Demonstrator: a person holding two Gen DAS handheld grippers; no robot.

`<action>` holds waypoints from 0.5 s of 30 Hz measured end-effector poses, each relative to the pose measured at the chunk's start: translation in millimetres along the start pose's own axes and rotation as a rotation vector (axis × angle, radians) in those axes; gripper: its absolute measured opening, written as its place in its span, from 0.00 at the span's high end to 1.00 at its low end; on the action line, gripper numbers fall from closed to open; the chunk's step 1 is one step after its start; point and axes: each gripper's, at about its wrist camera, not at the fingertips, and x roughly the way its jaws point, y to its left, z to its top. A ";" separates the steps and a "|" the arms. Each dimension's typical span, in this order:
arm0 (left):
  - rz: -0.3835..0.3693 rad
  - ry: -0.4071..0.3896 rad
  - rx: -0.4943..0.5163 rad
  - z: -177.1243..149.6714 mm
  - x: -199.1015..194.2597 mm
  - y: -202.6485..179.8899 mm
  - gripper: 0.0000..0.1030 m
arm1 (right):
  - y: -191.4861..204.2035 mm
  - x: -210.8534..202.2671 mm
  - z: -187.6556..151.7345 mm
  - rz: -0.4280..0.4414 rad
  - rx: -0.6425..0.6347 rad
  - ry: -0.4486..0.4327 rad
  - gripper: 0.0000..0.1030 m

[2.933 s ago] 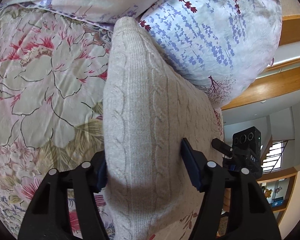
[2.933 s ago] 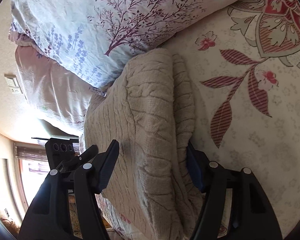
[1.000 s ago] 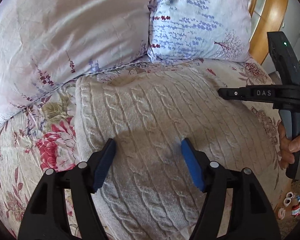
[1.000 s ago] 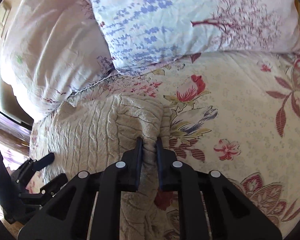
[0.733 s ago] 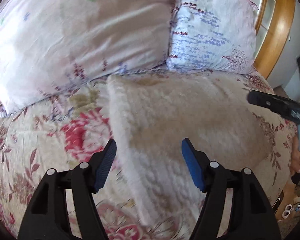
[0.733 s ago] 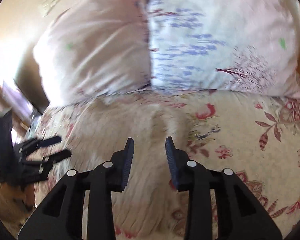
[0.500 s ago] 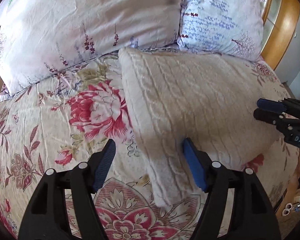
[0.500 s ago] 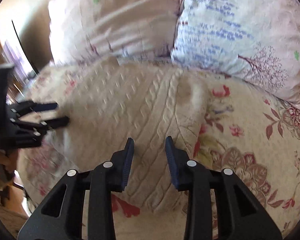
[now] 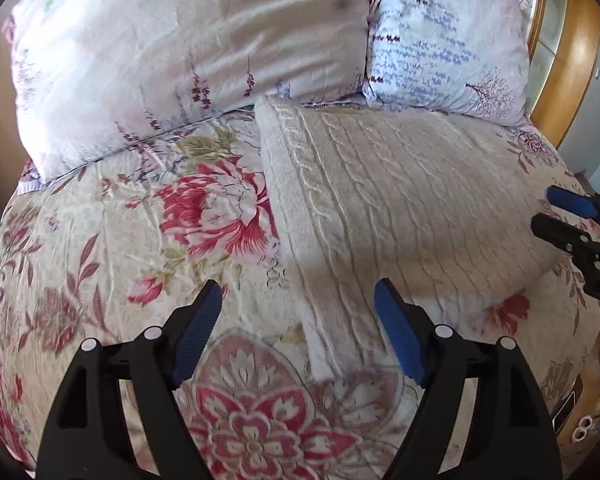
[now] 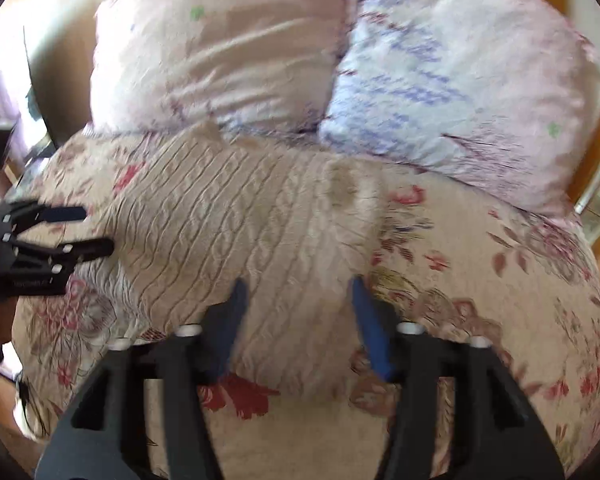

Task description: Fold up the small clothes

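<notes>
A beige cable-knit sweater lies folded flat on the floral bedspread, its far edge against the pillows. It also shows in the right wrist view. My left gripper is open and empty, hovering above the sweater's near left edge. My right gripper is open and empty above the sweater's near right part. Each gripper shows in the other's view: the right one at the far right, the left one at the far left.
Two pillows lean at the head of the bed: a pale pink one and a white one with blue print. A wooden headboard curves behind on the right. The bedspread extends to the right.
Both grippers have pulled back from the sweater. The right gripper, shut on the sweater's edge a second ago, has let go and opened wide. The sweater now lies flat.
</notes>
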 end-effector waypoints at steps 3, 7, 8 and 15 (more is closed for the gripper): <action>0.021 -0.009 -0.043 -14.6 -8.0 -3.0 0.14 | -7.7 -10.8 -17.4 -0.032 0.105 -0.001 0.21; 0.061 0.009 -0.085 -30.9 -8.6 -11.5 0.06 | -12.7 -7.8 -36.3 -0.069 0.195 0.045 0.15; 0.069 0.015 -0.088 -33.4 -8.3 -13.3 0.05 | -11.5 -5.9 -40.1 -0.076 0.205 0.064 0.14; 0.078 0.069 -0.103 -45.3 -2.6 -27.2 0.03 | -2.2 -2.9 -52.2 -0.132 0.216 0.105 0.03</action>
